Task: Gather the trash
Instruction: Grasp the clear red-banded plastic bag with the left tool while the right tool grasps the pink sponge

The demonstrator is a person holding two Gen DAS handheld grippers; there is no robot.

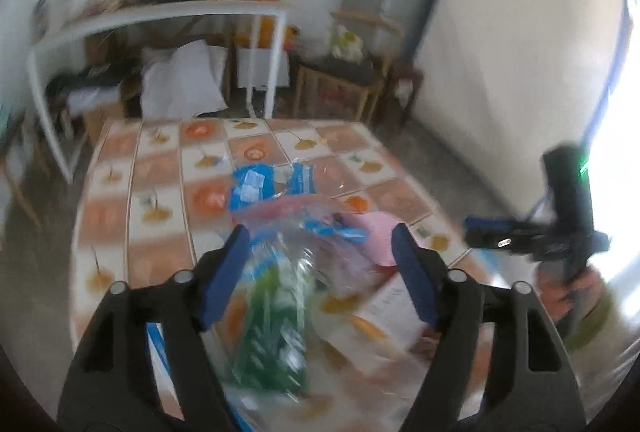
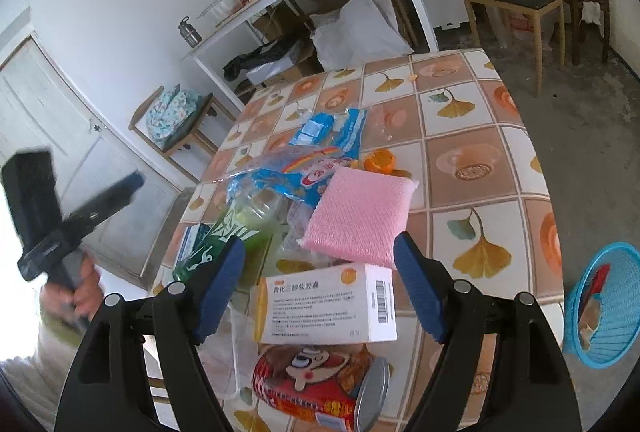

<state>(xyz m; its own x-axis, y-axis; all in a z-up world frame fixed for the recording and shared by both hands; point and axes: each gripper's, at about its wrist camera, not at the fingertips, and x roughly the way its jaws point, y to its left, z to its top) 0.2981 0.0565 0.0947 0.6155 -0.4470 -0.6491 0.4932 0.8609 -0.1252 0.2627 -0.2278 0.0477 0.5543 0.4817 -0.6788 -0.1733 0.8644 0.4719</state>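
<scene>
Both grippers hang over the tiled table (image 2: pixel 496 135) with jaws spread and nothing pinched between them. From the left gripper (image 1: pixel 320 260), the view is smeared, so small details are lost. Its blue pads (image 1: pixel 224 280) frame a green plastic bottle (image 1: pixel 272 332) lying on the table below, but do not press on it. From the right gripper (image 2: pixel 320 280), the picture is sharp: its pads (image 2: pixel 420 292) stand either side of a white and orange medicine box (image 2: pixel 324 306), apart from it.

Taking that box as the landmark: a red tin can (image 2: pixel 320 388) lies on its side just nearer the camera. A pink sponge (image 2: pixel 360 216) sits just beyond the box. The same green bottle (image 2: pixel 224 236) lies beside the box to the left of the sponge. Past the sponge lie a clear printed bag (image 2: pixel 296 167), a blue wrapper (image 2: pixel 332 131) and a piece of orange peel (image 2: pixel 380 161). Off the table edge, right of the box and down on the floor, stands a blue mesh basket (image 2: pixel 612 312) with some scraps inside.

A hand (image 2: pixel 80 292) grips the left tool's handle at the far left of the right wrist view.
</scene>
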